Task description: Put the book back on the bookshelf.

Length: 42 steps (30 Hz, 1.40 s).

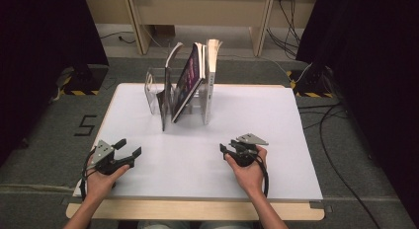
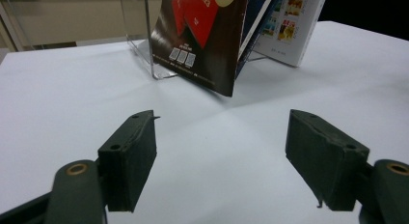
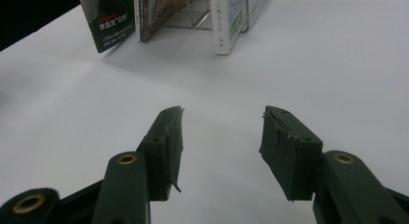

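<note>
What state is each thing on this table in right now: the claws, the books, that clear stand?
Left claw: open, empty, near the table's front edge.
Right claw: open, empty, over the bare white table.
Clear stand: upright, holding books.
Dark magazine: leaning in the stand.
White book: standing nearly upright at the stand's right end.

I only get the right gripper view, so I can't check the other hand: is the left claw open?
Observer: Yes, the left claw is open and empty above the white table.
Operator: Do the books stand straight?
Observer: No. From above, the dark middle book leans right, toward the white book.
Operator: The leftmost cover?
Observer: The thin magazine shows red shapes on dark brown.
</note>
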Each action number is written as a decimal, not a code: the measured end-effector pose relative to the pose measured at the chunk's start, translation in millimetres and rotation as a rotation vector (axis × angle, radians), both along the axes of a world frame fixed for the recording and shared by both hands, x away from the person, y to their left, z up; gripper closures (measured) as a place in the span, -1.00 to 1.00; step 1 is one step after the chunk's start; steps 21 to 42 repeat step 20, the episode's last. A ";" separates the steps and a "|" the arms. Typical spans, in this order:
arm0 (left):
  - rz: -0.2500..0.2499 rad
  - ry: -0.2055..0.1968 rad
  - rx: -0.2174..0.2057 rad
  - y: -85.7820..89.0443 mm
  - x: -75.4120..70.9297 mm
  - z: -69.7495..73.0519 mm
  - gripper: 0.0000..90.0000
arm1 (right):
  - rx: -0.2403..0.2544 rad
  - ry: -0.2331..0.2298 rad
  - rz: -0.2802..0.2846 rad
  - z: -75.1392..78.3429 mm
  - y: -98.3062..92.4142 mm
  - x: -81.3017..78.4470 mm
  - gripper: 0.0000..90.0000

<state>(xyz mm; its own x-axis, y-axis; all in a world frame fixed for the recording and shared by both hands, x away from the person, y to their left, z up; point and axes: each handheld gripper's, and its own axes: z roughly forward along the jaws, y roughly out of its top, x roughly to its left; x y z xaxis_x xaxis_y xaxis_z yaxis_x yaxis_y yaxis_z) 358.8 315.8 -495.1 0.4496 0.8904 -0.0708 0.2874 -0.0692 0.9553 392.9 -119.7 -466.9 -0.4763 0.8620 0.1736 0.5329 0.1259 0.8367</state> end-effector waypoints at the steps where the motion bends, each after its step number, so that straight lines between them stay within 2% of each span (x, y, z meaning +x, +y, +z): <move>1: 0.000 0.000 0.003 0.3 -0.8 -0.9 -0.43 | 0.001 0.002 -0.001 -0.4 0.3 0.1 0.10; 13: 0.019 0.005 -0.017 -0.2 -6.5 -4.9 -0.44 | 0.000 0.001 0.004 -0.7 2.0 -1.3 0.08; 18: 0.040 0.011 -0.049 5.7 -5.6 -5.4 -0.44 | -0.004 -0.002 0.003 -2.3 2.7 -2.6 0.06; 20: 0.043 0.006 -0.037 6.5 -5.8 -5.3 -0.45 | -0.002 -0.007 0.002 -2.0 2.6 -2.4 0.05; 42: 0.043 0.006 -0.037 6.5 -5.8 -5.3 -0.45 | -0.002 -0.007 0.002 -2.0 2.6 -2.4 0.05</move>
